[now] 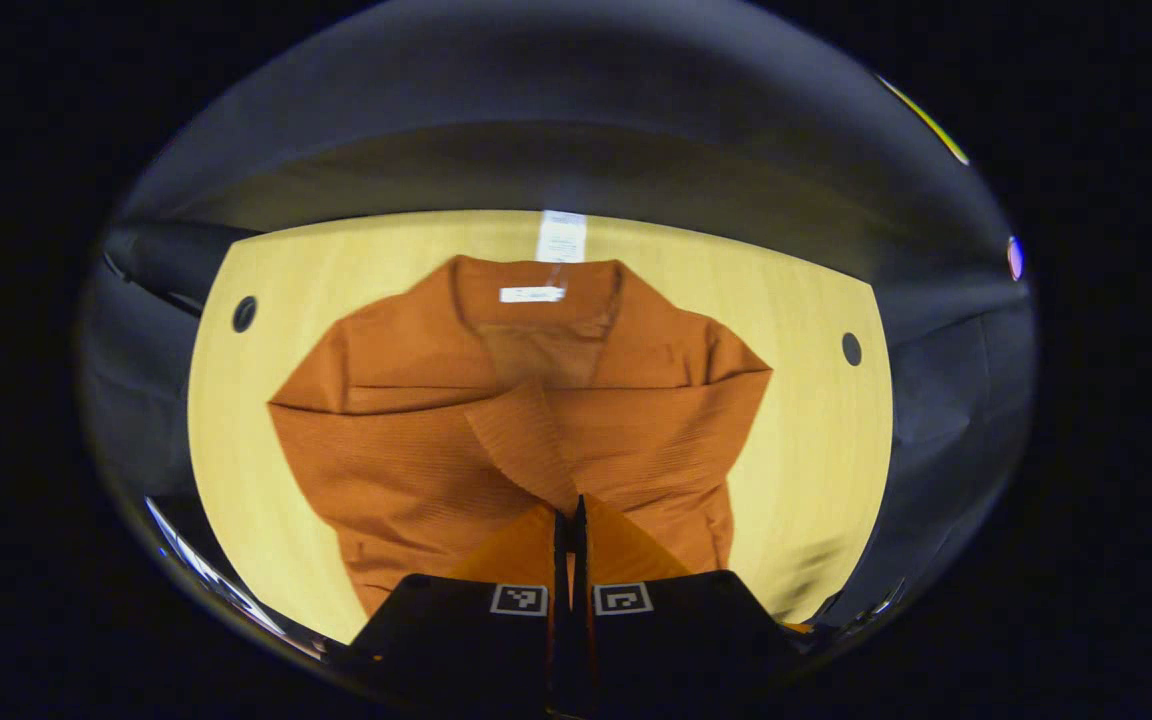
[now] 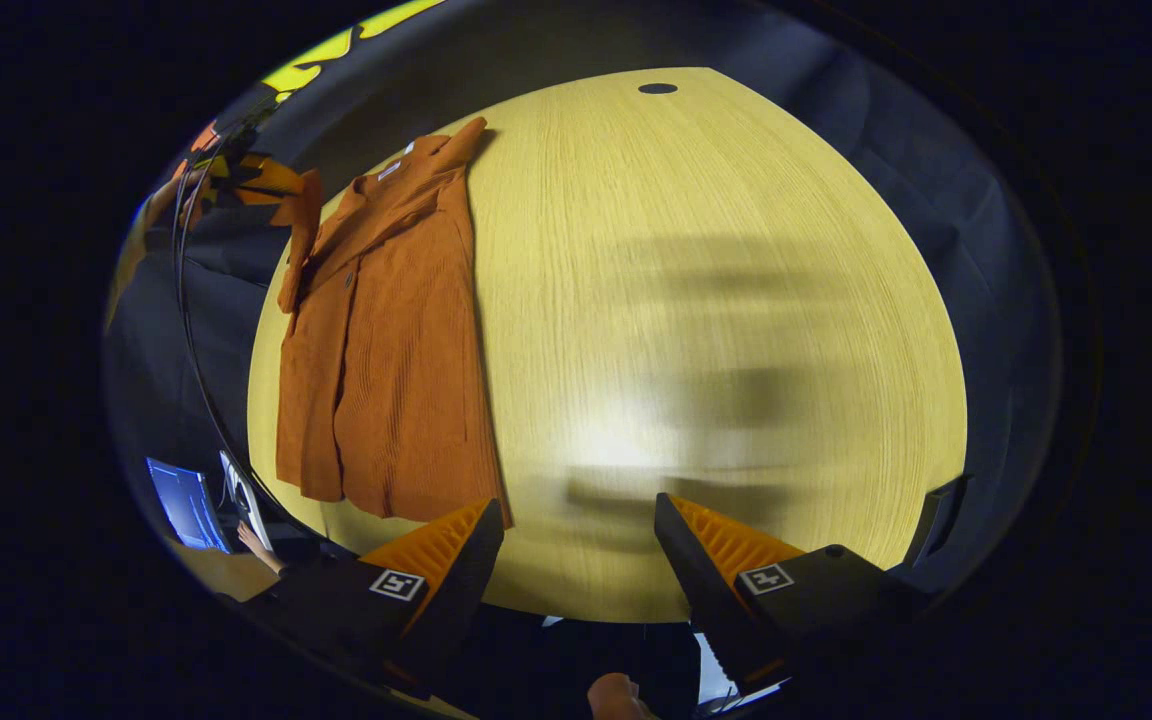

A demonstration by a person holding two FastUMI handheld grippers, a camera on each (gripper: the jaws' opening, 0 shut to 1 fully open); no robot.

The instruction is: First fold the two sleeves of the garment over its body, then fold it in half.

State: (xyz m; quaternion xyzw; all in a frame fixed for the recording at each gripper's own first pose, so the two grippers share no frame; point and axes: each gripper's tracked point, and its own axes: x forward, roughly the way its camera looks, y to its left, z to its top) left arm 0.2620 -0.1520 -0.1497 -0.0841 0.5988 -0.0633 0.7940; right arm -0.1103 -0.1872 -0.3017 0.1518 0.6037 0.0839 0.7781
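An orange ribbed garment (image 1: 406,470) lies flat on the pale wooden table (image 1: 816,440), collar at the far end. One sleeve lies across its chest. My left gripper (image 1: 568,515) is shut on the end of the other sleeve (image 1: 521,440), which runs from the chest up to the fingertips. In the right gripper view the garment (image 2: 406,360) lies at the table's left side, and the left gripper (image 2: 236,185) holds that sleeve (image 2: 304,235) lifted off it. My right gripper (image 2: 576,520) hangs open over bare table (image 2: 696,300), to the right of the garment's hem, with nothing between its fingers.
A white tag (image 1: 561,237) sticks out beyond the collar. Round holes (image 1: 244,314) (image 1: 851,349) sit in the tabletop's far corners. Black cloth walls surround the table. A lit screen (image 2: 181,505), cables (image 2: 186,300) and a hand (image 2: 258,545) are beyond the near-left edge.
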